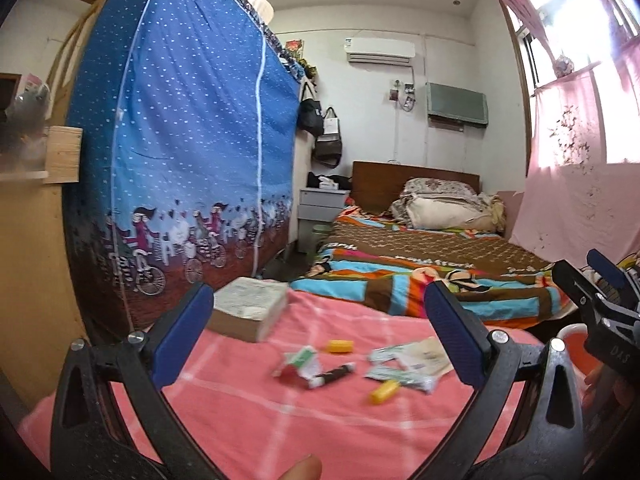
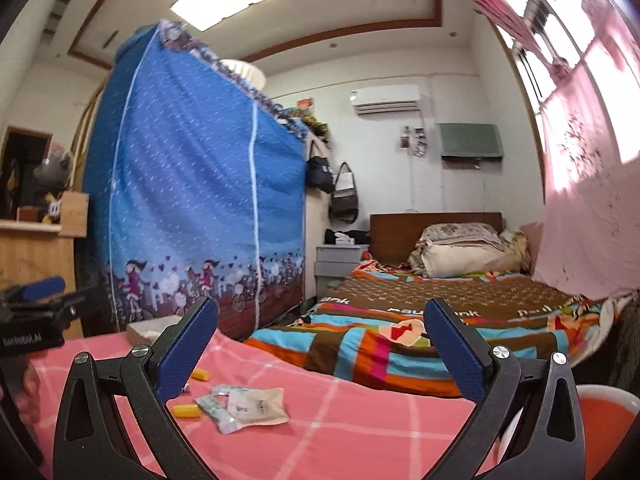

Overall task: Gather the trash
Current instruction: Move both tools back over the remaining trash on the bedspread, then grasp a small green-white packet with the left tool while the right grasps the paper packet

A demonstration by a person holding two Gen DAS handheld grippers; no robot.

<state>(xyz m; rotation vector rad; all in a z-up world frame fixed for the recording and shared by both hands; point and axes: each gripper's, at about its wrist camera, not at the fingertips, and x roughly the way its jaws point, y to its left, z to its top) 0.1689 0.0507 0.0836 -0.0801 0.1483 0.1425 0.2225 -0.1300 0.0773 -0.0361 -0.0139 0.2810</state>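
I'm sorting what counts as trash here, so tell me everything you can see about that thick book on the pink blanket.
The book is a thick paperback lying flat near the far left edge of the pink checked blanket, close to the blue fabric wardrobe. Its pale cover bears blurred print that cannot be read, its page block looks yellowed, and its long side looks brownish. It is closed. It lies apart from the scattered wrappers and neither gripper touches it.
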